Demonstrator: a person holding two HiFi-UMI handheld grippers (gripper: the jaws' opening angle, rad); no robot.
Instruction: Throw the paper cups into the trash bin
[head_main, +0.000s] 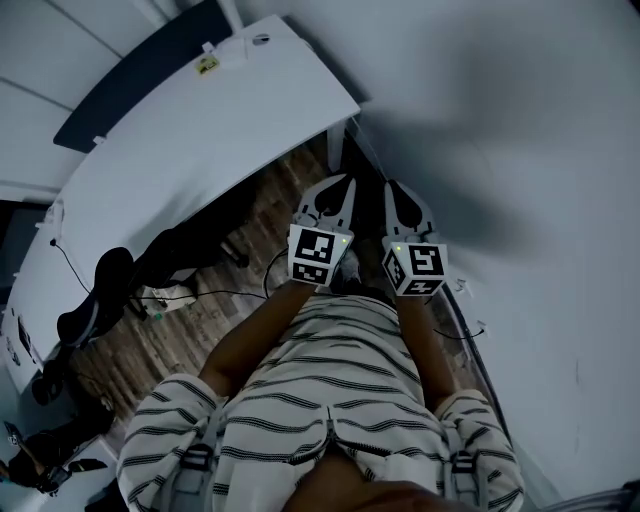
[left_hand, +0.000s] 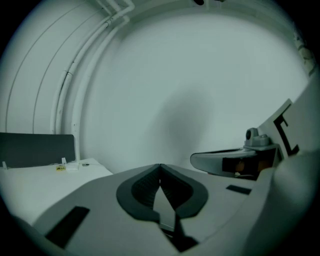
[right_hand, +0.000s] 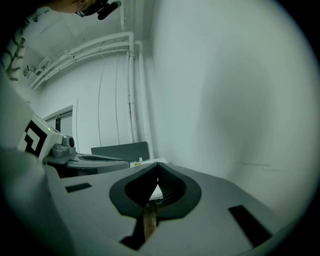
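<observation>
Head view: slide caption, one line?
Person holds left claw and right claw shut and empty, side by side, near white desk and wall.

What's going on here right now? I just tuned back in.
A person in a striped shirt holds both grippers side by side out in front, pointed at a bare white wall. The left gripper and the right gripper are both shut, with nothing between the jaws. A white desk stands off to the left. No cups or bin show in any view.
</observation>
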